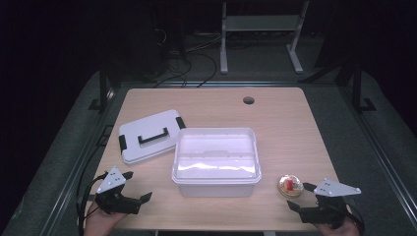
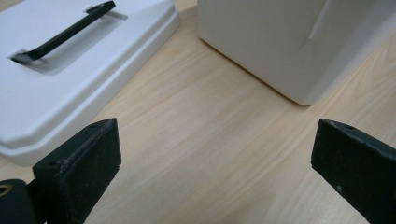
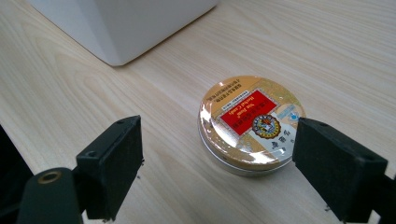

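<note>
High view: open white bin (image 1: 216, 162) at table (image 1: 290, 123) centre; lid (image 1: 150, 135) lies flat off bin's far-left corner, leaving top access free. Round tin (image 1: 289, 186) near front edge, right of bin. Left gripper (image 1: 133, 189) and right gripper (image 1: 300, 196) at front corners.

Left gripper view: jaws released, spread over bare wood, nothing between; lid and bin wall ahead. Likely standby.

Right gripper view: jaws released, spread wide; tin (image 3: 250, 123) lies ahead between them, close against right-hand jaw, contact unclear. Likely lined up for grasp.
</note>
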